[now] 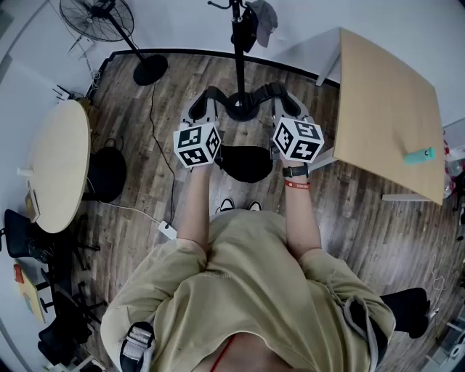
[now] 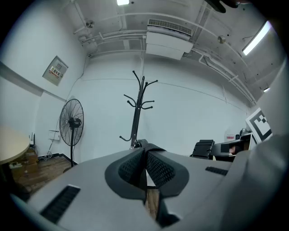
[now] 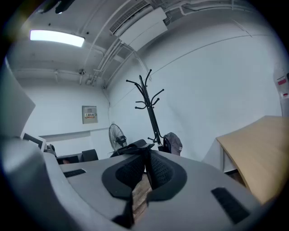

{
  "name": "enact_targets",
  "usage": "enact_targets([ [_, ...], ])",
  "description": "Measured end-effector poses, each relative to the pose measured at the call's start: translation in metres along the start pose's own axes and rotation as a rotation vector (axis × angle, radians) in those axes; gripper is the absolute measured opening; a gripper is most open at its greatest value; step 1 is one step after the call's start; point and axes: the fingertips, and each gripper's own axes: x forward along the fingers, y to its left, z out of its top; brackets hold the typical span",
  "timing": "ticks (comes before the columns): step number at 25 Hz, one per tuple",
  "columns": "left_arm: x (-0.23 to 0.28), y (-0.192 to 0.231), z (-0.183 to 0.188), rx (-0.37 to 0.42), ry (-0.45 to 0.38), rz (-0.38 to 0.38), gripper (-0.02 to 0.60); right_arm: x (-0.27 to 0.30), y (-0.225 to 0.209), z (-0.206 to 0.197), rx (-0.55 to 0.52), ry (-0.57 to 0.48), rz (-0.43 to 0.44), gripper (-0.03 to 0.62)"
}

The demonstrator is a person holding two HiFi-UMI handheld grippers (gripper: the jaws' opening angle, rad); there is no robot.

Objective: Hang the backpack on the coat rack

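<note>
A black backpack (image 1: 243, 164) hangs between my two grippers, just above the floor and in front of the person's shoes. My left gripper (image 1: 209, 96) is shut on one black strap (image 2: 148, 147). My right gripper (image 1: 278, 92) is shut on the other strap (image 3: 135, 148). The black coat rack (image 1: 239, 52) stands straight ahead, its round base (image 1: 240, 110) between the two gripper tips. Its hooks (image 2: 141, 95) rise above the jaws in both gripper views. A grey cap (image 3: 173, 143) hangs on the rack's right side.
A standing fan (image 1: 98, 17) is at the back left. A wooden table (image 1: 389, 109) with a teal object (image 1: 421, 155) stands to the right. A round table (image 1: 58, 163) and a black bag (image 1: 107, 173) are on the left. A cable with a white adapter (image 1: 168, 230) lies on the floor.
</note>
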Motion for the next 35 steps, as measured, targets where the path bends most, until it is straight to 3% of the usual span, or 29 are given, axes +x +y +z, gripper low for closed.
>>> enact_targets([
  [8,-0.015,-0.021,-0.014,-0.011,-0.015,0.019,0.025,-0.013,0.005,-0.01,-0.019,0.005,0.048,0.028],
  [14,-0.002,-0.012,-0.023,-0.023,0.002,0.025,0.025,0.0,-0.004,-0.016,-0.01,0.025,0.039,0.028],
  [26,0.085,0.037,-0.005,-0.049,-0.024,0.024,0.025,0.083,-0.04,0.014,0.022,0.002,-0.02,0.029],
  [35,0.151,0.08,0.015,-0.048,-0.031,0.006,0.025,0.161,-0.031,0.024,0.019,0.01,-0.01,0.031],
])
